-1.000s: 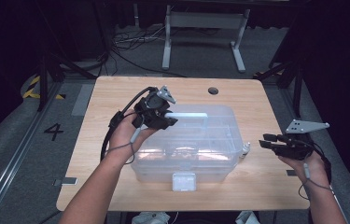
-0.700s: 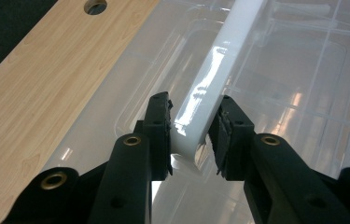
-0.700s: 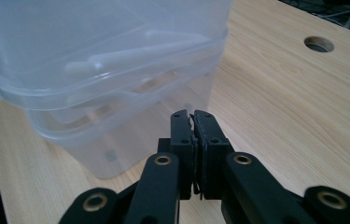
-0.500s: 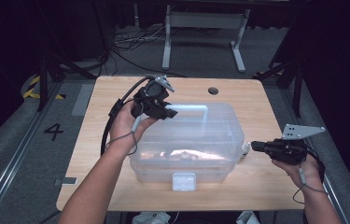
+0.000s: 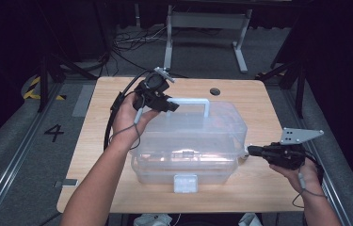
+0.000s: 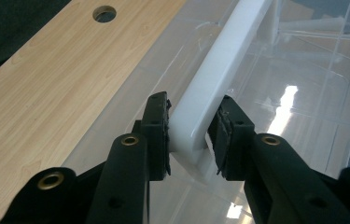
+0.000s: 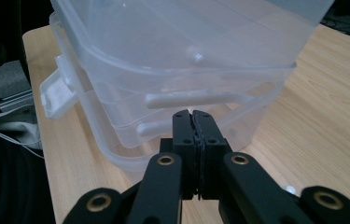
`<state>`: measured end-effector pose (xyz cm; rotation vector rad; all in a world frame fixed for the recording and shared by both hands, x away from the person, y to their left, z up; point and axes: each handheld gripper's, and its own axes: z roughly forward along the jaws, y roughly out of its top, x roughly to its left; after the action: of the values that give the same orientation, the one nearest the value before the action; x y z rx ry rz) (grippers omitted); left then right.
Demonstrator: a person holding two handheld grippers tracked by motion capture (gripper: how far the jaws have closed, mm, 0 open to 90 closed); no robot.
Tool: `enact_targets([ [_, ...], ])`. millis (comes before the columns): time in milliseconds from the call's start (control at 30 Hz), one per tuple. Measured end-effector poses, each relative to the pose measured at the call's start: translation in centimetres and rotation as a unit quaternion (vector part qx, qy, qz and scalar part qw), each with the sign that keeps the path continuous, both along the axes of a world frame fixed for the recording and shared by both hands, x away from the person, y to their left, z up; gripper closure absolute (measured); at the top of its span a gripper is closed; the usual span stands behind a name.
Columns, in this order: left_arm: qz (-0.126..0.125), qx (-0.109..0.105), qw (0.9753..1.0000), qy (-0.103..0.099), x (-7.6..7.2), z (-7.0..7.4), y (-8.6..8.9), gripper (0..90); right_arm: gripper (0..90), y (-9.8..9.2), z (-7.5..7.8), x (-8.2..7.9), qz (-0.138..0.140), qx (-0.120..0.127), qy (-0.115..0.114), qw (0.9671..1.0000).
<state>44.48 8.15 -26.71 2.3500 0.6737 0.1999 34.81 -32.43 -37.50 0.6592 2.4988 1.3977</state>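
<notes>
Sitting near the front edge of the pale wood-grain bench (image 5: pixel 94 141), a clear plastic storage box (image 5: pixel 188 141) with rounded corners shows a white latch (image 5: pixel 185 182) on its near wall. At its right end, the right gripper (image 5: pixel 254 151) has its black jaws pressed fully together, holding nothing, tips at the box's ribbed rim. Farther back, the left gripper (image 5: pixel 172 106) clamps the smooth white bar handle (image 5: pixel 193 100) between its pads.

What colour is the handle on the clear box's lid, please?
White: the handle shows best in the left gripper view, between the left gripper's jaws.
</notes>
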Motion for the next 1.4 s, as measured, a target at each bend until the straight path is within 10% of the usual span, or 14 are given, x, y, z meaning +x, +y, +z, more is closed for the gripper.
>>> enact_targets([
  [767, 0.012, -0.019, 0.9996, 0.018, 0.4, 0.0, 0.2, 68.2, 90.0, 1.9, 0.0, -0.4, 0.011, 0.016, -0.015, 0.9997],
  [1100, 0.070, -0.011, 0.9969, -0.034, -1.1, 1.0, 0.7, 43.7, 90.0, 2.0, 0.1, -0.4, 0.009, 0.018, -0.014, 0.9997],
  [1400, 0.087, -0.065, 0.9927, -0.052, -2.8, 2.8, 3.9, 44.2, 90.0, 2.1, 0.5, -0.2, 0.006, 0.027, -0.018, 0.9994],
])
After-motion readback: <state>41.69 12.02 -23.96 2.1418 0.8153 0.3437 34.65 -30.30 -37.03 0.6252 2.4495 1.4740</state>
